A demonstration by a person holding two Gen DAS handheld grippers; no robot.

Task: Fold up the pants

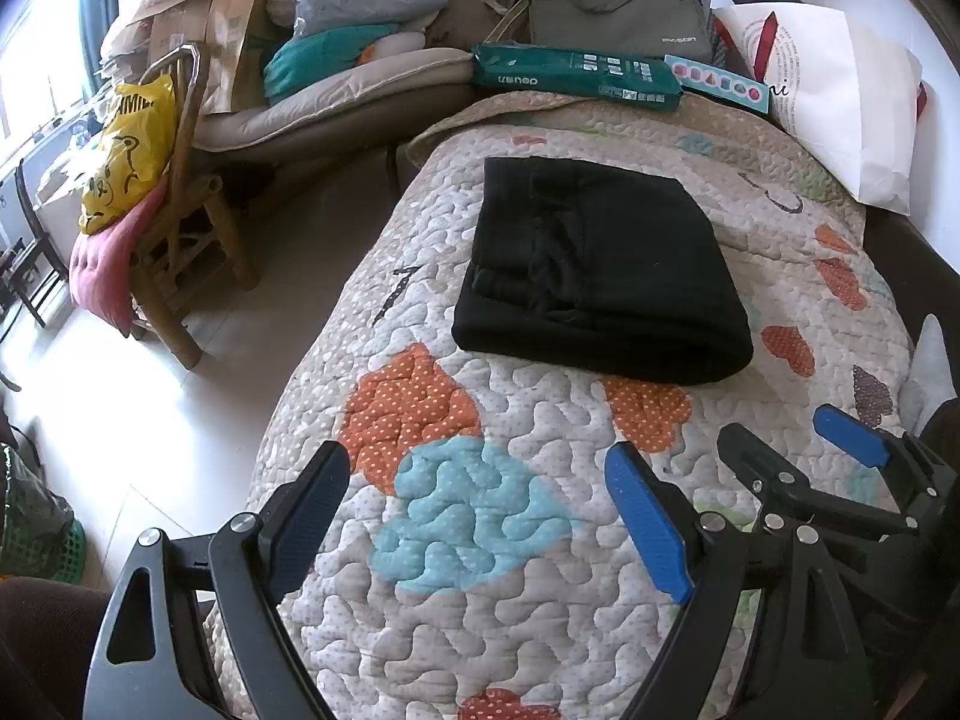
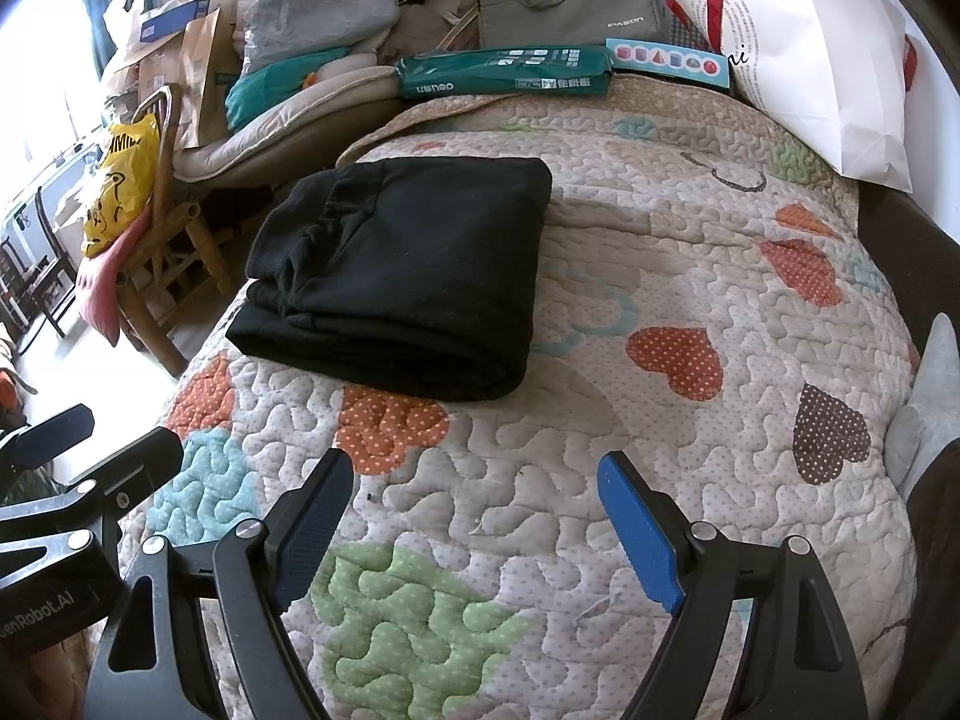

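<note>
The black pants (image 1: 600, 276) lay folded in a neat pile mid-frame on the quilt (image 1: 480, 600); I judged the job done. My left gripper (image 1: 480, 516) and right gripper (image 2: 474, 522) were both wide open; they held nothing.

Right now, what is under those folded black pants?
The folded black pants lie on a quilted bedspread with coloured heart patches. The patch of quilt directly beneath them is covered, so unseen.

Matt black knit cloth pants (image 1: 600, 276) lie on a puckered, stitched cotton quilt (image 1: 528, 540); a glossy yellow plastic bag (image 1: 129, 150) hangs on a wooden chair (image 1: 192, 252).
</note>
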